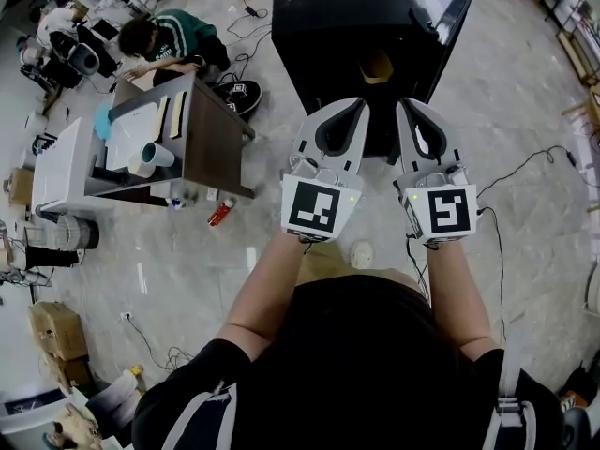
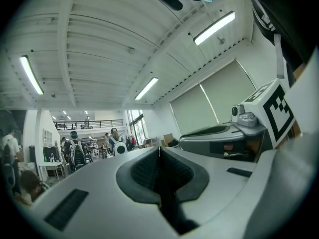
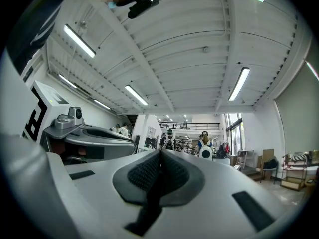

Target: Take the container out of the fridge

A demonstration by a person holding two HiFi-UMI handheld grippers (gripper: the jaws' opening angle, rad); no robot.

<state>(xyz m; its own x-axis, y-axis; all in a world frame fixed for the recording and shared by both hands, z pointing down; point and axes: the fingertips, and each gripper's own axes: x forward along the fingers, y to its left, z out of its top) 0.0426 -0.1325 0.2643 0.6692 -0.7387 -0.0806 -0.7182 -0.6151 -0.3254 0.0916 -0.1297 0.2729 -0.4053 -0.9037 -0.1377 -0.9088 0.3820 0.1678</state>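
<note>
A black fridge (image 1: 361, 26) stands on the marble floor straight ahead of me, seen from above; a tan patch (image 1: 378, 66) shows at its front and I cannot tell what it is. No container is visible in any view. My left gripper (image 1: 349, 103) and right gripper (image 1: 411, 104) are held side by side in front of the fridge, both with jaws pressed together and empty. In the left gripper view the left gripper (image 2: 159, 148) points across the room at ceiling height, and so does the right gripper (image 3: 160, 152) in its own view.
A brown table (image 1: 217, 129) with white items stands to the left, with a seated person in green (image 1: 173, 36) behind it. Cables (image 1: 525, 172) trail over the floor at right. A red bottle (image 1: 220, 213) lies on the floor; cardboard boxes (image 1: 56, 331) sit lower left.
</note>
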